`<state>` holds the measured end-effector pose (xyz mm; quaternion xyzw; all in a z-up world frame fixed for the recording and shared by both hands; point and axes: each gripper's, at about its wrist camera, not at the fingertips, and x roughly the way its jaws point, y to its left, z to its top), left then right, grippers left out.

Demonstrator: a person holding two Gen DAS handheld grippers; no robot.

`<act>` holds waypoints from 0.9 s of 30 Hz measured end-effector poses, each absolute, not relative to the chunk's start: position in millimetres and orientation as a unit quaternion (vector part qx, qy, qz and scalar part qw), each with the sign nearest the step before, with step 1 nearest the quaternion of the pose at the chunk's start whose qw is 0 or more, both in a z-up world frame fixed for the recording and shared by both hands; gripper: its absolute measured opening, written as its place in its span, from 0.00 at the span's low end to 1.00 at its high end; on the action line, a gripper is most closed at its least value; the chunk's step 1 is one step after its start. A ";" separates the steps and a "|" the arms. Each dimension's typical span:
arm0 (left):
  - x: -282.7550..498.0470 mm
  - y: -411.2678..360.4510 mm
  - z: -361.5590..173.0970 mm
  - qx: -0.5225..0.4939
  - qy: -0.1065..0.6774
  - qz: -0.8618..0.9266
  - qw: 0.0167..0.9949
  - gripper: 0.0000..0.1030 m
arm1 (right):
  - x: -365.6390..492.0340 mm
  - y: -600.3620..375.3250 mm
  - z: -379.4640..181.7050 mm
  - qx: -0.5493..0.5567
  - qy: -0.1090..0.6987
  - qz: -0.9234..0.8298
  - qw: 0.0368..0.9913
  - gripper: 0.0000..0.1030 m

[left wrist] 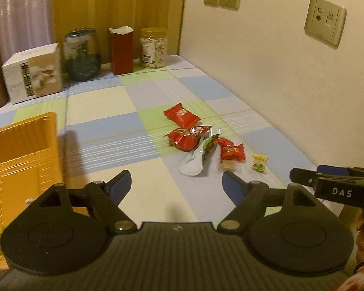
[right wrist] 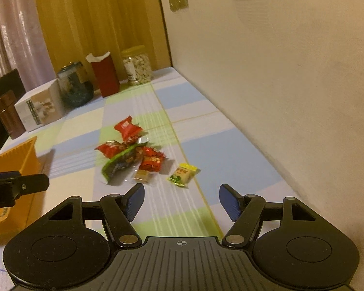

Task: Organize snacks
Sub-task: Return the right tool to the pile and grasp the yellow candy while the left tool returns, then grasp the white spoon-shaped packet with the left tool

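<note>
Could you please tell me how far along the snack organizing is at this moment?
Barely started. The snack pile and the yellow-green candy lie loose on the tablecloth, outside the orange tray. Left gripper and right gripper are open, holding nothing.

3 red snack packets [left wrist: 181, 115], 1 yellow candy [left wrist: 259, 162], 2 jars [left wrist: 82, 54].

The tablecloth [left wrist: 104, 111] is checked in pale blue, green, cream and lilac with thin white stripes. The tray [left wrist: 19, 150] is orange. Most snack packets [right wrist: 127, 128] are red; 1 packet [right wrist: 183, 173] is yellow and green. The carton [left wrist: 121, 48] is dark red. Both grippers have blue pads [right wrist: 136, 200] on black arms.
</note>
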<state>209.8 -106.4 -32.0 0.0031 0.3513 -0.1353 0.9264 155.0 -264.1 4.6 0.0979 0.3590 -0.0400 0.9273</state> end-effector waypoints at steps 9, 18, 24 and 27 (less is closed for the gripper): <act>249.3 -119.4 -58.3 0.011 0.363 -0.147 0.920 0.78 | 195.8 -269.1 -25.6 0.098 0.360 -0.038 0.927 0.58; 271.5 -123.6 -78.4 0.009 0.375 -0.156 0.914 0.78 | 229.7 -264.3 -55.2 0.087 0.368 -0.048 0.924 0.44; 284.8 -127.8 -85.2 0.008 0.376 -0.164 0.912 0.78 | 238.5 -257.6 -65.2 0.062 0.370 -0.054 0.925 0.30; 289.2 -131.9 -87.2 0.009 0.374 -0.171 0.912 0.77 | 238.3 -259.2 -65.3 0.062 0.367 -0.055 0.926 0.20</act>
